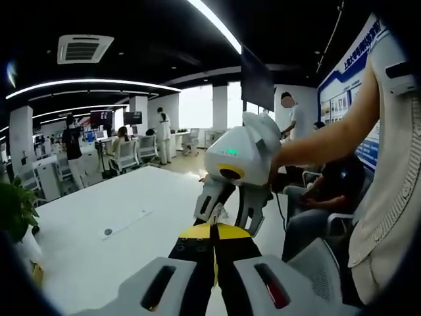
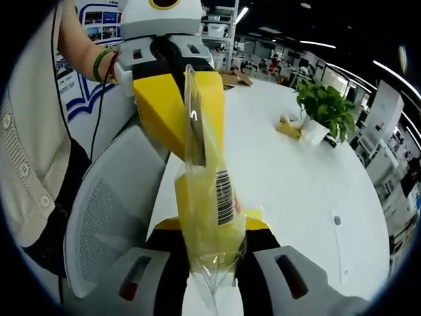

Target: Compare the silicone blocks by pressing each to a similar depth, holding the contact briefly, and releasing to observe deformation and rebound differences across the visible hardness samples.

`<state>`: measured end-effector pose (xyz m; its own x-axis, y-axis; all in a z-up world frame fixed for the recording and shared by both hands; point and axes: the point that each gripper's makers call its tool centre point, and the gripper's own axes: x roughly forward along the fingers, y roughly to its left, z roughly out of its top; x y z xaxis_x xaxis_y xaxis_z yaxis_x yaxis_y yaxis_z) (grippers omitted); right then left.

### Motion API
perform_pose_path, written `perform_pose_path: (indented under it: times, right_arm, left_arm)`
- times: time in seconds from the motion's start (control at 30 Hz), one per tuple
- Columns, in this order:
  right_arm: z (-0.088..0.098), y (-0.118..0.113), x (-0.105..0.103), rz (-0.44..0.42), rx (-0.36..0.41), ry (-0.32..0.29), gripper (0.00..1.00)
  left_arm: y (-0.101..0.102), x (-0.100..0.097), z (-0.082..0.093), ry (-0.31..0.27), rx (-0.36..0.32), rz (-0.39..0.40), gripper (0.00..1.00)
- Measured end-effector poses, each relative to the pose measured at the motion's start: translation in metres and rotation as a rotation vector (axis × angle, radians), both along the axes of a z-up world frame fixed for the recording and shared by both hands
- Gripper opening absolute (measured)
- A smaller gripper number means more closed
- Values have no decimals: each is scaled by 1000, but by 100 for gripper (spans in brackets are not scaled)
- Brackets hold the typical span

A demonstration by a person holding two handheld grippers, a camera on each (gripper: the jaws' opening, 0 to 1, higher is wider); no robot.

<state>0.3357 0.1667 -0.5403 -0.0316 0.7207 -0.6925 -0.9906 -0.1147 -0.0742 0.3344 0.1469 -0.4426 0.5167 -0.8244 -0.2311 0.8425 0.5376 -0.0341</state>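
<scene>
A clear plastic bag (image 2: 209, 204) with a yellow block inside and a barcode label on its side is held up between the two grippers, above the near edge of a white table (image 2: 296, 171). In the right gripper view, the right gripper (image 2: 212, 253) is seen clamped on the lower end of the bag, its yellow-tipped jaws pressed against the plastic from both sides. The upper end of the bag is pinched by the left gripper (image 2: 187, 99), which comes in from the top left, its yellow jaws closed on the bag's top edge.

In the left gripper view, the left gripper (image 1: 214, 232) is shown with its jaws drawn together, and the right gripper (image 1: 227, 214) is seen just beyond them, held by a person's arm. A grey mesh chair (image 2: 108, 210) stands at the near left of the table. A potted plant (image 2: 322, 108) is set on the far right part of the table.
</scene>
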Motion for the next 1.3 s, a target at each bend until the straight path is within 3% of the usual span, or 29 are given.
perform_pose_path:
  times: [0.63, 0.83, 1.2, 1.3]
  right_arm:
    - [-5, 3, 0, 25, -13, -4, 25]
    - [-6, 3, 0, 13, -14, 0, 27]
    - [-3, 4, 1, -60, 42, 27, 37]
    - [6, -1, 6, -121, 90, -6, 45]
  left_arm:
    - [2, 2, -2, 18, -11, 12, 0]
    - [2, 2, -3, 62, -55, 33, 0]
    - [5, 2, -7, 117, -114, 63, 0]
    - [3, 1, -11, 132, -120, 65, 0]
